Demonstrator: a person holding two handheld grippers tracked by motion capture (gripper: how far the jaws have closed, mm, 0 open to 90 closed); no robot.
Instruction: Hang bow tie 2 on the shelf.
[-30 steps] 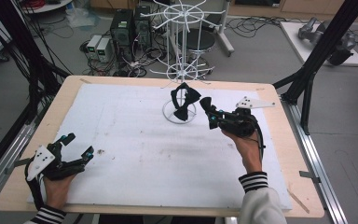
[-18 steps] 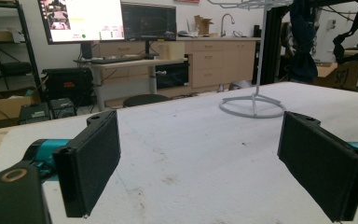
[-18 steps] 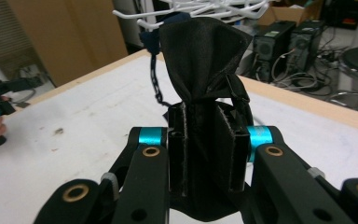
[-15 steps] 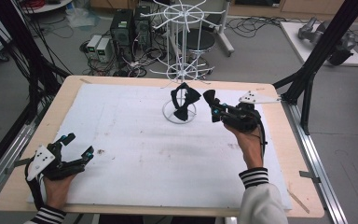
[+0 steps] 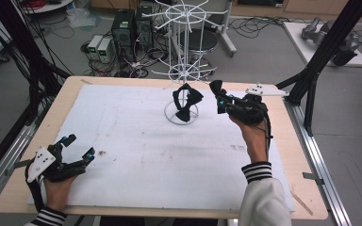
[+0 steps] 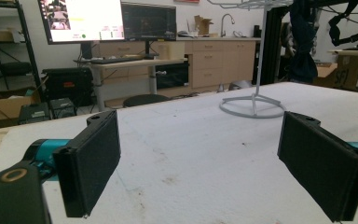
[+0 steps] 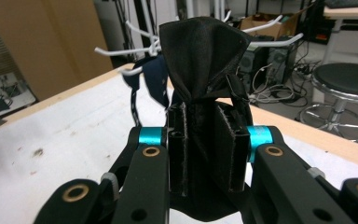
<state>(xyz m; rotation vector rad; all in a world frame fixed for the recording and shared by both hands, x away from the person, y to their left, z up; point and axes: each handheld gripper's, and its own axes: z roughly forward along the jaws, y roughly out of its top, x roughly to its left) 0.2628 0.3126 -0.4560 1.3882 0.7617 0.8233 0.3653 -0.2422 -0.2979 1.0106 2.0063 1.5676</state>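
Left jaws: set wide apart, nothing between the pads; seen in the left gripper view with bare white cover in the gap.
Left gripper (image 5: 78,153): held low at the near-left of the counter (image 5: 23,186), pointed across it toward the stand.
Left hand (image 5: 56,188): wrapped round the gripper body, striped cuff at the counter's near edge.
White cover (image 5: 136,155): spread over most of the counter, a few dark specks on it.
Wire stand (image 5: 184,70): white, upright at the far middle of the counter, ring base on the cover, hook arms spread out at two levels.
Hung bow tie (image 5: 187,101): black, seen on the lower part of the stand, just above the ring base.
Right jaws: clamped together on a black fabric piece (image 7: 200,60); fabric is pinched between the pads and bunches out above them.
Black fabric piece, location: held off the counter, just right of the stand, near the white hook tips.
Right gripper (image 5: 218,96): raised above the far-right of the counter, pointed left at the stand.
Right hand (image 5: 252,132): under the gripper, striped cuff and pale sleeve behind it.
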